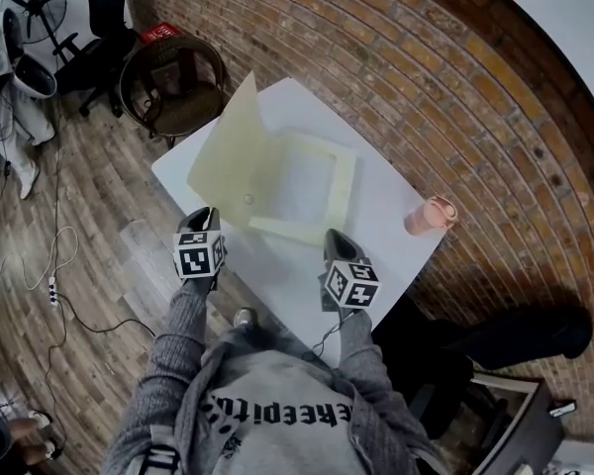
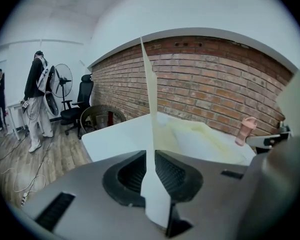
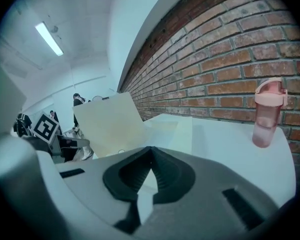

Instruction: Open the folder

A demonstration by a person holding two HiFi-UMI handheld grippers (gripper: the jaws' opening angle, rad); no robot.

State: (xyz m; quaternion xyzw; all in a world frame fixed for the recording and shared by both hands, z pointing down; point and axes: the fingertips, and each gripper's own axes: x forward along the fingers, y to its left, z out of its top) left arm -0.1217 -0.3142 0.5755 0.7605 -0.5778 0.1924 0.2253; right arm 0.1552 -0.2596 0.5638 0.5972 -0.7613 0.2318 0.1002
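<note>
Your left claw (image 2: 153,159) nipped tight on the upright cover of the folder (image 1: 233,151), your right claw (image 3: 150,151) closed tip to tip near its front edge

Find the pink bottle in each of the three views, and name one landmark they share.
Head view: bottle at centre right, near the table's right corner.
Left gripper view: right of centre, before the brick wall.
Right gripper view: far right, before the same wall.
Shared landmark: the folder, left of the bottle in every view.
</note>
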